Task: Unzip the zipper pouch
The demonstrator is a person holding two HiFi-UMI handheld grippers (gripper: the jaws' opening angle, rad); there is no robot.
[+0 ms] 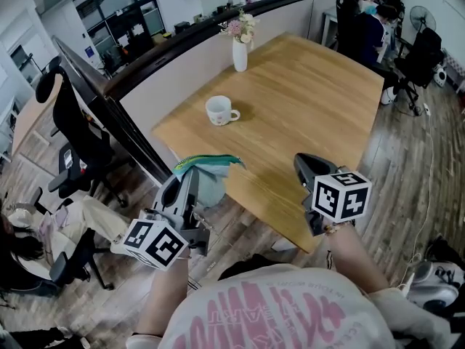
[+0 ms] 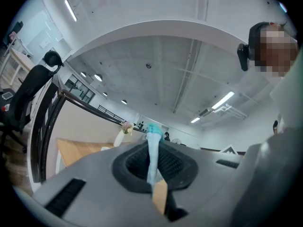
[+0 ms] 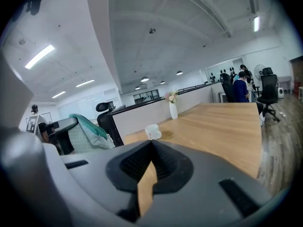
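"Nearest thing below your eyes?"

"My own shirt (image 1: 269, 311), pink print across it. Just past it come my two tools."

"What are they doing?"

"My left gripper (image 1: 187, 184) is clamped tight on the zipper pouch (image 1: 212, 184). Looking along its jaws, I see a thin pale-blue edge of fabric pinched between them, teal at the top. My right gripper (image 1: 304, 164) has its jaws pressed together on nothing, with only tabletop beyond them."

"Why hold the pouch that way?"

"I reckon the left is the anchor. It holds the pouch up in the air by the near edge of the wooden table (image 1: 320, 100), so the bag can't slide when the slider gets pulled. The right sits apart from it, free for that pull."

"Is it unzipped yet?"

"I can't tell, because the zipper pull is too small to make out. My guess is the real work hasn't begun, since the right must part its jaws and find the tab first."

"Anything in the way?"

"No. A white mug (image 1: 220, 110) and a vase of flowers (image 1: 240, 53) stand further back on the table, well apart from both tools."
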